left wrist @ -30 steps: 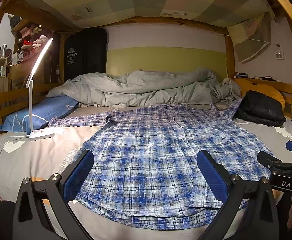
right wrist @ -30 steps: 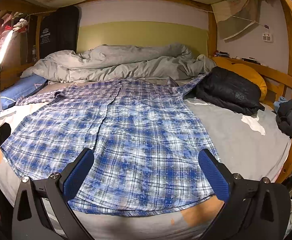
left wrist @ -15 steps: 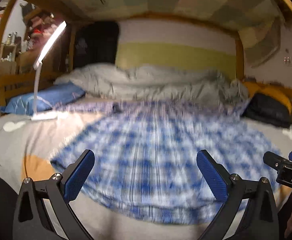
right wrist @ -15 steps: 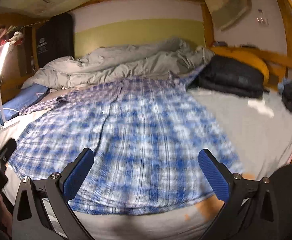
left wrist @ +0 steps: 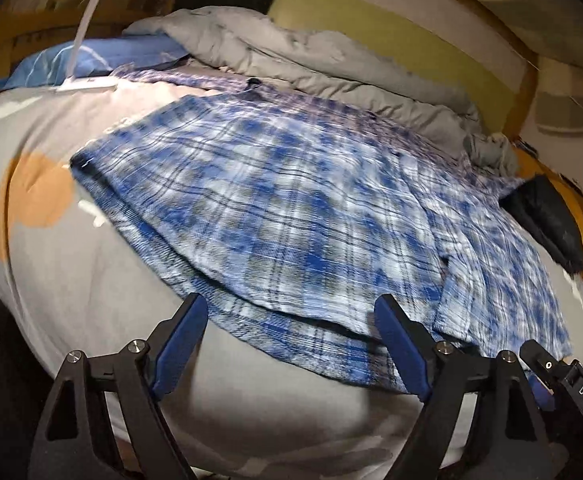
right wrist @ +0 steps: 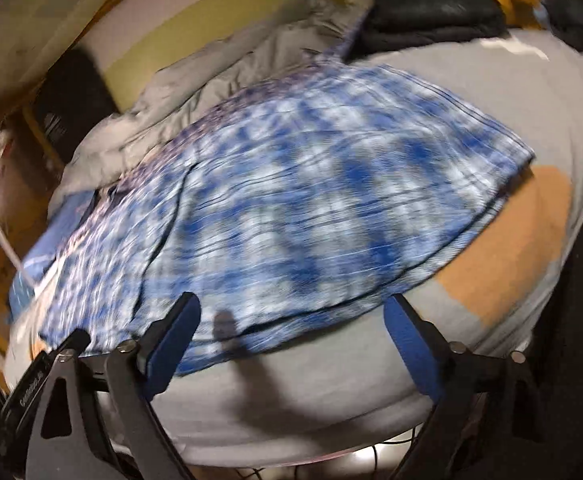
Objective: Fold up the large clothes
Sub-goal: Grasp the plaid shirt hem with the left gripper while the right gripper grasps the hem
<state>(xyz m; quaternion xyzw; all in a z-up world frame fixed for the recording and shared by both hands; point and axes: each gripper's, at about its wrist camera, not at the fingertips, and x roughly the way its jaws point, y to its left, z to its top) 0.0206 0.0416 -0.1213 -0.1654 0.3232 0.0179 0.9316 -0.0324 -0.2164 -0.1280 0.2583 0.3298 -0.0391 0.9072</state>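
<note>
Blue-and-white plaid, the shirt point(left wrist: 299, 208) lies spread flat across the grey bed sheet point(left wrist: 71, 280), its hem nearest me and its collar end up by the rumpled grey duvet point(left wrist: 299, 60). A second ago I looked at it level, with the far wall and canopy filling the top of both views; now both views tilt and sit lower and closer, and the hem fills the foreground. My left gripper point(left wrist: 289, 340) hangs over the hem at the shirt's left part, its jaws wide apart though they have just been closing a little, with the hem's edge showing between them and the pads not pressing it. My right gripper point(right wrist: 291, 332) sits likewise over the right part of the hem, jaws wide, just closing slightly, gripping nothing. The right view is heavily blurred.
</note>
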